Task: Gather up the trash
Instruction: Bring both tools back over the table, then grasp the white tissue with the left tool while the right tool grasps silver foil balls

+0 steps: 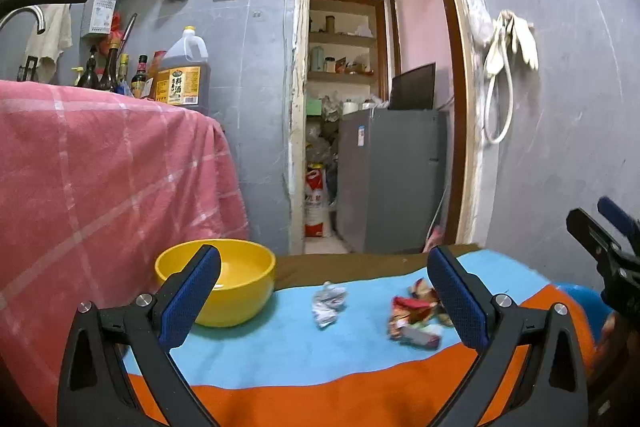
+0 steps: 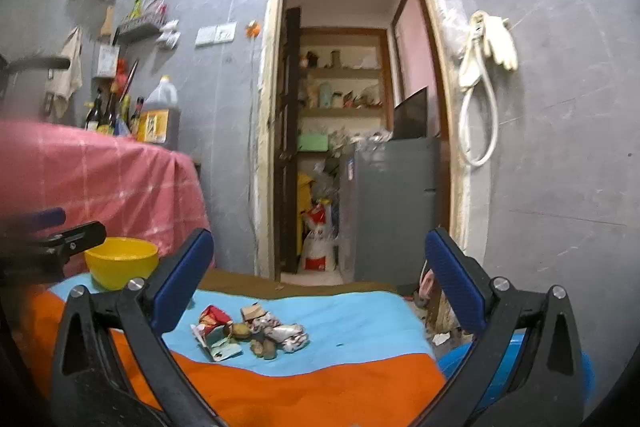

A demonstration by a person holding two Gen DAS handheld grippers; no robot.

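1. Where the table's point(image 1: 280, 359) blue cloth meets its far left corner, a yellow bowl point(image 1: 240, 279) stands, and nothing shows inside it.
2. Partly hidden behind the left gripper's point(image 1: 324, 291) right finger lie crumpled wrappers point(image 1: 412, 319).
3. Both claws, left and right gripper point(image 2: 320, 275), gape wide and grip nothing; a paper wad point(image 1: 329, 303) lies ahead between the left fingers.

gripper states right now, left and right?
Left gripper: open, holding nothing.
Right gripper: open, holding nothing.
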